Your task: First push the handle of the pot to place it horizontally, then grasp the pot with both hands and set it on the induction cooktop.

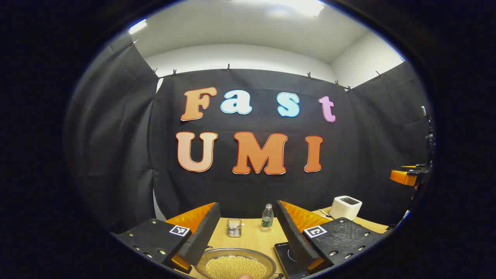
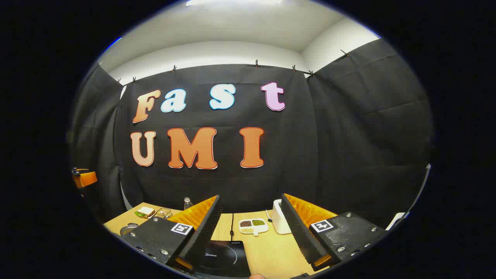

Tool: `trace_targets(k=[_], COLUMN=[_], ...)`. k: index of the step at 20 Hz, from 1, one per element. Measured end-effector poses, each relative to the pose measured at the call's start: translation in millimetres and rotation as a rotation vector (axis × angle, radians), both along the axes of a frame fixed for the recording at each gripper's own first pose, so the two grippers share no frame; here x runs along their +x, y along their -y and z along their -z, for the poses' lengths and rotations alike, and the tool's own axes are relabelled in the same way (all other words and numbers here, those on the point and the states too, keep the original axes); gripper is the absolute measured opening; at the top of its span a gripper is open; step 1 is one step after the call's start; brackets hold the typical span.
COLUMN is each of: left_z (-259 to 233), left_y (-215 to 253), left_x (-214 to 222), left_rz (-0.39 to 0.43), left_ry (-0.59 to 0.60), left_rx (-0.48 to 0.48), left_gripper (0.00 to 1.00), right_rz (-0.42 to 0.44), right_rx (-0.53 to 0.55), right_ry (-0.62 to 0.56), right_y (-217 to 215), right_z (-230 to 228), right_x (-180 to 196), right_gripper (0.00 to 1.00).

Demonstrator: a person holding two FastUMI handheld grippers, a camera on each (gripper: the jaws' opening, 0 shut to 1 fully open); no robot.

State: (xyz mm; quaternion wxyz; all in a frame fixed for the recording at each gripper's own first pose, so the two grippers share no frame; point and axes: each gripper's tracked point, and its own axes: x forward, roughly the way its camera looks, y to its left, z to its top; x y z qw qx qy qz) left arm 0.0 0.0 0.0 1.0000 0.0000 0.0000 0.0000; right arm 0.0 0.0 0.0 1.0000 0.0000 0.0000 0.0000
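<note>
Left gripper (image 1: 245, 236) spread wide, empty, above the pot (image 1: 236, 264) of yellow grains. Pot sits on the table (image 1: 254, 237), just left of the induction cooktop (image 2: 220, 257). Right gripper (image 2: 252, 232) spread wide, empty, over the cooktop.

Your two hand-held grippers

Left hand-held gripper (image 1: 248, 236) and right hand-held gripper (image 2: 252, 228): each has black screw-studded plates, a square black-and-white marker per side, and ribbed finger faces.
</note>
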Motion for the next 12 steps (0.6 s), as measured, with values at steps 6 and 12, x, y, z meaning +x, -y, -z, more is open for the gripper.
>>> trace_targets(k=[6,12], left_z=[1.0,5.6], left_y=[3.4,5.8], left_x=[4.0,6.4], left_rz=[0.001,0.014], left_ry=[0.000,-0.010], left_rx=[-0.001,-0.021], left_gripper=[0.89,0.89], right_rz=[-0.017,-0.016], right_rx=[0.007,0.008], right_ry=[-0.006,-0.013], right_y=[-2.0,0.1], right_z=[-1.8,-0.5], right_x=[1.2,1.7], right_gripper=[0.95,0.95])
